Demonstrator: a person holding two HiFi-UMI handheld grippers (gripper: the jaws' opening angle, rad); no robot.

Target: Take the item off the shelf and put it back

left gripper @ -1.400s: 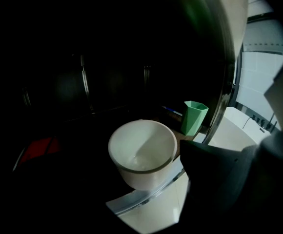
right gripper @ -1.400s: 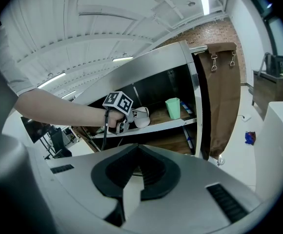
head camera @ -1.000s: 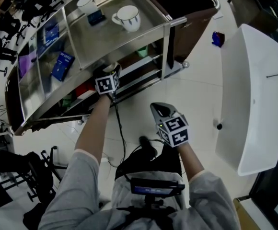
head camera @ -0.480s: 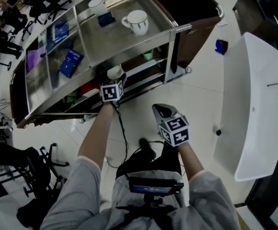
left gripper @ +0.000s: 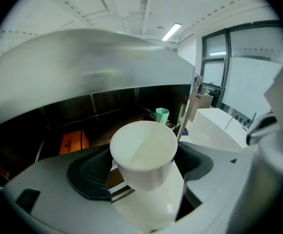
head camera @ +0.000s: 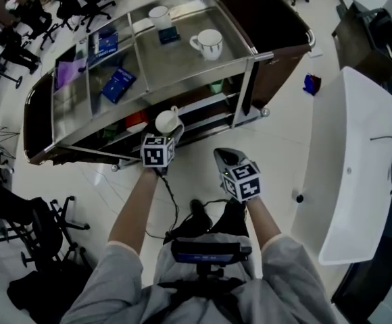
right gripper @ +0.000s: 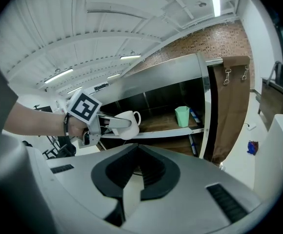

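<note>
Head view shows us the change: a second ago our left gripper [head camera: 167, 131] is tucked under the rim of the steel cart [head camera: 263, 57], and now it is out over the floor in front, higher and nearer to us, with the white cup [head camera: 165, 120] clear of the lower shelf [head camera: 203, 106]. Its jaws stand wide and clamp the cup's wall from both sides, and the right gripper view shows the handle on the side away from them. We judge the taking-off half done; what remains is to carry the cup back in and set it down. Our right gripper [head camera: 227, 156] hangs beside, jaws together on nothing, well apart from the cart. On the lower shelf a green cup [left gripper: 162, 115] stands to the right and an orange box [left gripper: 73, 141] to the left, so we should aim between them. The top shelf's edge overhangs the opening and the corner post [head camera: 245, 93] stands on the right; either could catch the cup going in. A striped mug [head camera: 209, 42] and blue boxes [head camera: 118, 85] lie on top, out of our path.
</note>
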